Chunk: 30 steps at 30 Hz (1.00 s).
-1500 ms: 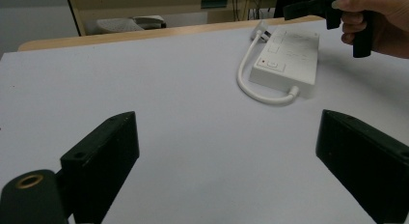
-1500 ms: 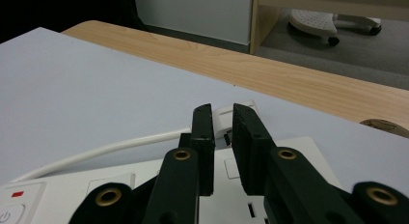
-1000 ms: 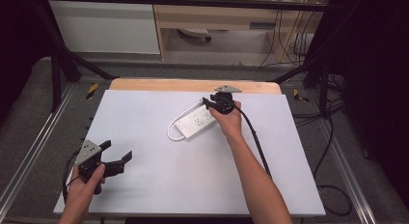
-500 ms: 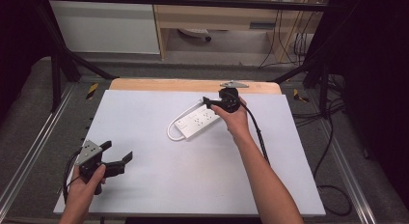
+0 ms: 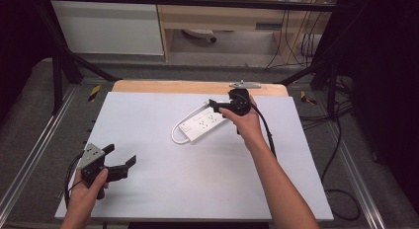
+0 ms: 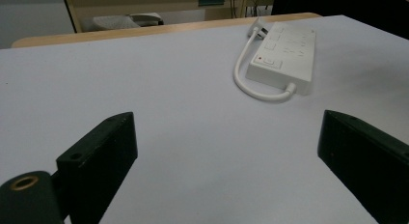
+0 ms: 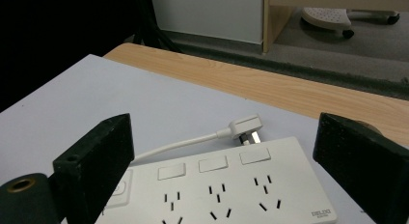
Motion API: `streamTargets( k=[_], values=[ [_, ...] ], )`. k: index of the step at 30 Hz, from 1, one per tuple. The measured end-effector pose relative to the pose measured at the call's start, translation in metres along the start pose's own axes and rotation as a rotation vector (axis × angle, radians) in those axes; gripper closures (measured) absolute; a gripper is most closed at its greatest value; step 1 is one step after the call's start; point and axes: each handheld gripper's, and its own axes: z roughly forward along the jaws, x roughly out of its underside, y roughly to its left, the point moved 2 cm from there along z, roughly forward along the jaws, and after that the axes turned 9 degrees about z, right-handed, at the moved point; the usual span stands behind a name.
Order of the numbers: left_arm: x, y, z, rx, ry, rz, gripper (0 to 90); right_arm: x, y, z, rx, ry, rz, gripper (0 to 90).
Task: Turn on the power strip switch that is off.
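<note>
Right gripper (image 5: 213, 103): jaws stand wide apart, having just been opening, with nothing between them. It hangs over the far end of the white power strip (image 5: 204, 124) without touching it. In the right gripper view the strip (image 7: 226, 185) lies below the jaws, its near edge cut off by the bottom of the frame.

Left gripper (image 5: 124, 165): jaws spread wide and empty, held above the near left part of the white table sheet (image 5: 163, 189), well apart from the strip.

Power strip: flat on the sheet, towards the far right, lying at a slant. Its short white cable (image 5: 176, 135) loops round the end nearest the left gripper and runs along the far side to the plug (image 7: 246, 127), which lies on the sheet just beside the strip (prongs toward the casing; contact cannot be told).

In the high view the right hand (image 5: 245, 121) covers the strip's far corner, and the plug cannot be made out there.
</note>
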Motion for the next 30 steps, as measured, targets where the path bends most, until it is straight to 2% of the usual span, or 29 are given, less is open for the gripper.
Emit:
streamTargets(
  k=[13,30],
  values=[
    [0.000,0.000,-0.001,0.001,-0.004,-0.003,6.6,0.003,0.001,-0.029,-0.020,-0.029,-0.010,5.4],
    [0.000,0.001,-0.002,0.000,-0.003,-0.010,6.6,0.020,-0.016,-0.074,-0.019,-0.083,-0.012,4.4]
  ],
)
